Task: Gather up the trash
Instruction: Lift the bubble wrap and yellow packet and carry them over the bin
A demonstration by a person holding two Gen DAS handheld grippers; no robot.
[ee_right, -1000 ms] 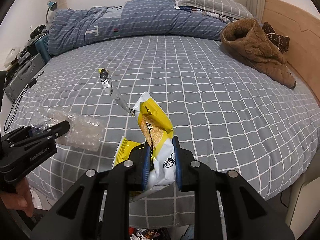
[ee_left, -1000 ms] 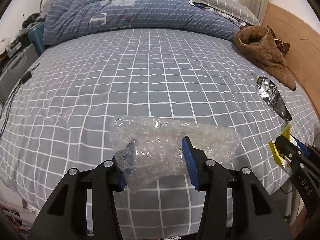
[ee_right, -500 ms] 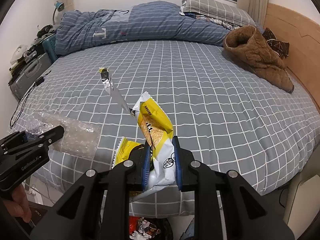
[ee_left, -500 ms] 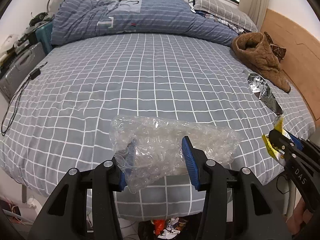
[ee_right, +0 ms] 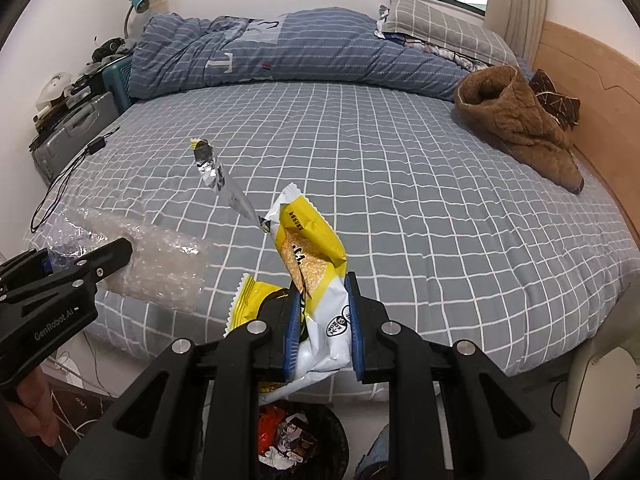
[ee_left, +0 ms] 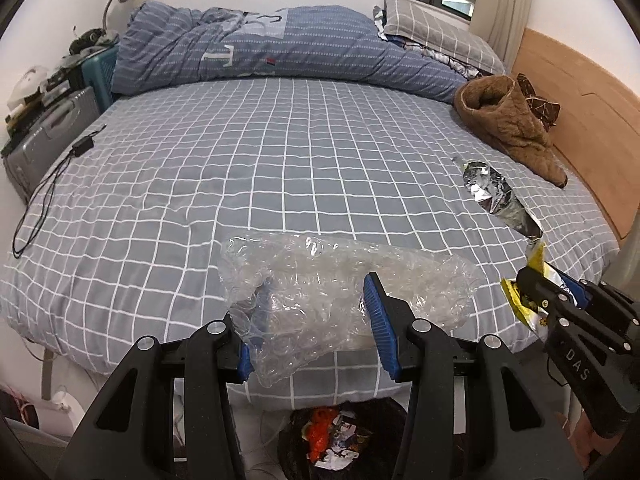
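Observation:
My left gripper is shut on a crumpled wad of clear bubble wrap, held in the air over the near edge of the bed. My right gripper is shut on a yellow and white snack wrapper whose silver foil end sticks up and away. Below both grippers stands a black trash bin on the floor with red and white scraps in it; the bin also shows under the right gripper. In the left wrist view the right gripper and its wrapper's foil appear at the right.
The bed has a grey checked sheet, a rolled blue duvet and a pillow at the far end. A brown fleece garment lies by the wooden headboard. A grey suitcase and a black cable are at the left.
Both grippers have pulled back from the bed and risen, still holding their trash. The trash bin on the floor has come into view under them.

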